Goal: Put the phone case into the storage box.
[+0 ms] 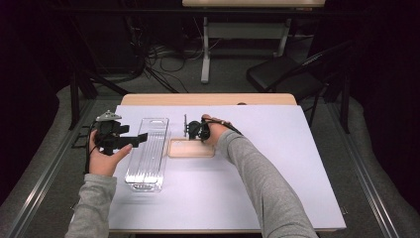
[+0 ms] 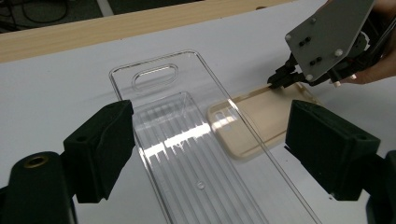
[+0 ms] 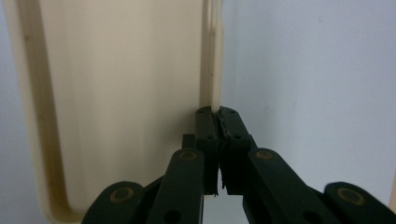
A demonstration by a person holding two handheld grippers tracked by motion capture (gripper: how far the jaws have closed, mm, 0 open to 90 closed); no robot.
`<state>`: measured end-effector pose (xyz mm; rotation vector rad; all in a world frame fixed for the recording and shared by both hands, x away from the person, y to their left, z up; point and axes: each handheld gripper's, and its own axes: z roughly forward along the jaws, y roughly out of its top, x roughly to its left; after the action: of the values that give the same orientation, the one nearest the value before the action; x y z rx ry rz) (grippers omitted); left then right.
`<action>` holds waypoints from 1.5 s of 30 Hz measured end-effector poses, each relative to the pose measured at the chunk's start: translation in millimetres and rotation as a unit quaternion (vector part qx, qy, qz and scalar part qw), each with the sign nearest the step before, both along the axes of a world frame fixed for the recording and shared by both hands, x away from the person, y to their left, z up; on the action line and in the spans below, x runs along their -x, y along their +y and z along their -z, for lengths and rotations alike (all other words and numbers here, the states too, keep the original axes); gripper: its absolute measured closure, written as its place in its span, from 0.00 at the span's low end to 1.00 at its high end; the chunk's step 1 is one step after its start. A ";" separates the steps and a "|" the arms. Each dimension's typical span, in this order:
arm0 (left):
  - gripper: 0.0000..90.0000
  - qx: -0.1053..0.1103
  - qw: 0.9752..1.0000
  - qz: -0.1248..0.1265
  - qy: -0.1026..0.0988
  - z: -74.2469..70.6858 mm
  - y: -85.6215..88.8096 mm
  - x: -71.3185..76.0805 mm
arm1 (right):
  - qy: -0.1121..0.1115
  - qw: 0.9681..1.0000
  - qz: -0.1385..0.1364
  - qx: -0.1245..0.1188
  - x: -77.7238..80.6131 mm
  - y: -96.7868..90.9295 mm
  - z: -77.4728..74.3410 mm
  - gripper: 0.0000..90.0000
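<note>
White table [image 1: 277,163]: right gripper [image 3: 215,111] pinches the beige case [image 1: 190,148] wall beside the clear tray [image 1: 147,153] to lift it; left gripper [image 2: 210,140] waits, jaws apart.

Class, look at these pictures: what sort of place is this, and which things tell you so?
Probably a lab or workshop set up for recording, not a home. A table with a plain pale cover stands amid dark curtains, loose cables trail on the floor behind it, and a folding chair and another desk stand beyond.

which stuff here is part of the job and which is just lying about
In the job:
- beige phone case, edge pinched by the right hand-held gripper
- clear plastic tray, in front of the open left hand-held gripper

Lying about:
- black chair
- floor cables
</note>
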<state>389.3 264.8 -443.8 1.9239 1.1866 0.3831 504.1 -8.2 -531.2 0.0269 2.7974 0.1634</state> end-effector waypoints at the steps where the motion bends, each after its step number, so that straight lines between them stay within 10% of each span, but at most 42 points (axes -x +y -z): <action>1: 0.18 -0.001 1.000 0.000 0.001 0.2 -0.1 -0.1 | 0.000 1.000 0.000 0.000 0.1 0.1 0.0 0.98; 45: 0.18 -0.001 1.000 -0.001 0.001 0.8 0.1 -0.3 | 0.003 1.000 -0.003 -0.008 3.0 -4.2 -9.2 0.98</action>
<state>389.6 264.9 -444.6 1.9243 1.1904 0.3848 501.1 -12.4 -522.0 0.0229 2.8022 0.1889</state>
